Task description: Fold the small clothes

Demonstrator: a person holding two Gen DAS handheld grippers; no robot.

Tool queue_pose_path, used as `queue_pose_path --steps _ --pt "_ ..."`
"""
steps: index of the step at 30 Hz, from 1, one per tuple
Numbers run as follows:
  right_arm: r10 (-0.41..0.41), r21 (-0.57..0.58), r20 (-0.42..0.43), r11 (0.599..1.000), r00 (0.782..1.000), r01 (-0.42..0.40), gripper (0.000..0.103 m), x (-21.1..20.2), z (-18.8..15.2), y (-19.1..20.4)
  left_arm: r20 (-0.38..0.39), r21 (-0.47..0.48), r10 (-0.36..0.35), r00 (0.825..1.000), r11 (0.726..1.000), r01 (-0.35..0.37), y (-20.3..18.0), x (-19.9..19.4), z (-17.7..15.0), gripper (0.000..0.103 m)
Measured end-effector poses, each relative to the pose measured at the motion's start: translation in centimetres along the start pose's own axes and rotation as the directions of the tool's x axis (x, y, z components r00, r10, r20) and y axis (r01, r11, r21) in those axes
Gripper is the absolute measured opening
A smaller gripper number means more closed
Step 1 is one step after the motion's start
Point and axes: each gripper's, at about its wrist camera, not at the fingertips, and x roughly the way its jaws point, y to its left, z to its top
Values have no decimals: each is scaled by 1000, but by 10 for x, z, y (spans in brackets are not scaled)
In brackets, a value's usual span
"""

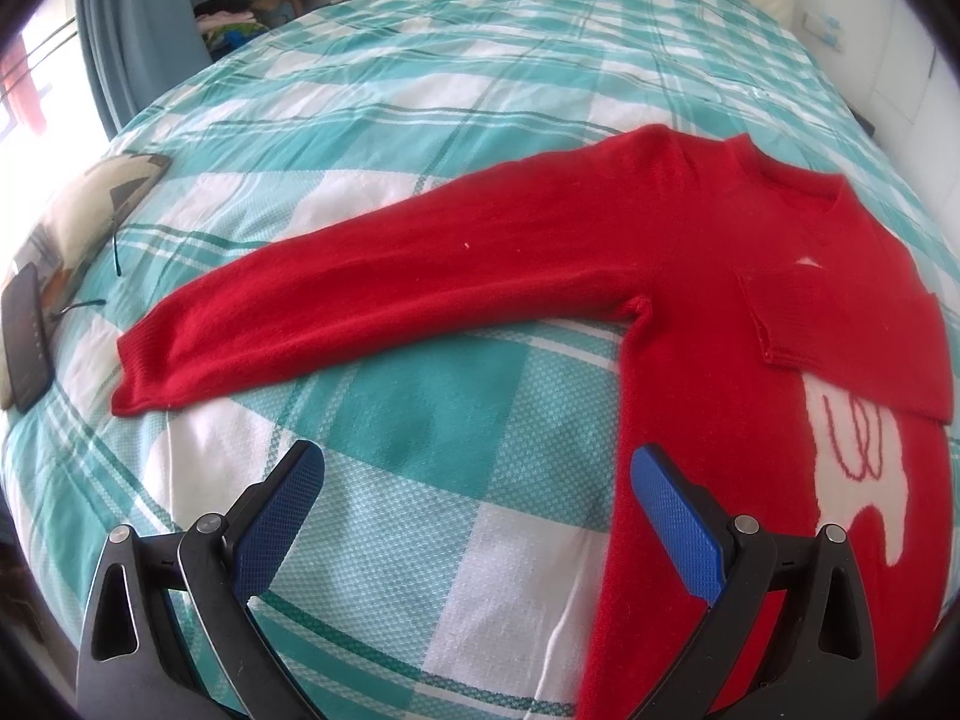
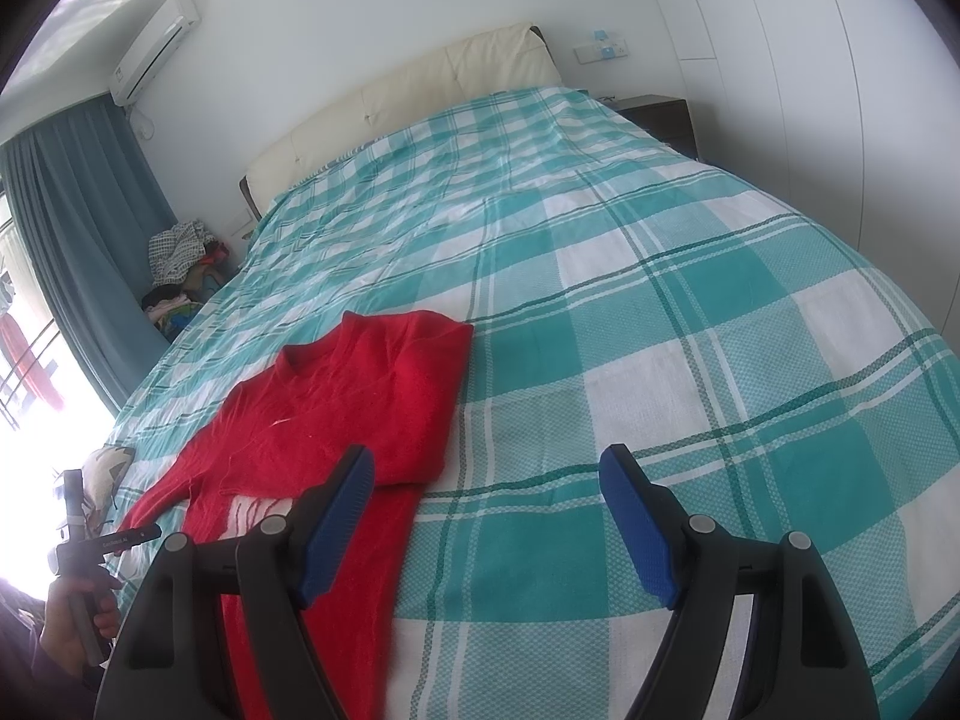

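Note:
A small red sweater (image 1: pixel 690 276) with a white picture on its front lies flat on the teal-and-white checked bedspread (image 1: pixel 420 120). Its left sleeve (image 1: pixel 336 306) stretches out to the left; its right sleeve (image 1: pixel 840 336) is folded across the chest. My left gripper (image 1: pixel 477 474) is open and empty above the bedspread, just below the outstretched sleeve and beside the sweater's left edge. In the right wrist view the sweater (image 2: pixel 360 408) lies at left, and my right gripper (image 2: pixel 486 468) is open and empty over its right edge.
A cushion (image 1: pixel 90 210) and a black device (image 1: pixel 27 336) lie at the bed's left edge. A pile of clothes (image 2: pixel 180 264) sits beside the bed near the blue curtain (image 2: pixel 90 228). The cream headboard (image 2: pixel 420 84) is at the far end. The hand-held left gripper (image 2: pixel 84 546) shows at lower left.

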Motion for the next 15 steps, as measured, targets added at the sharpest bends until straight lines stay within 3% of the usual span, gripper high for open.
queue_pose_path --steps 15 --pt "-1 -1 0 1000 1000 1 77 0 0 0 -5 -2 0 1000 1000 0 3 2 -1 102"
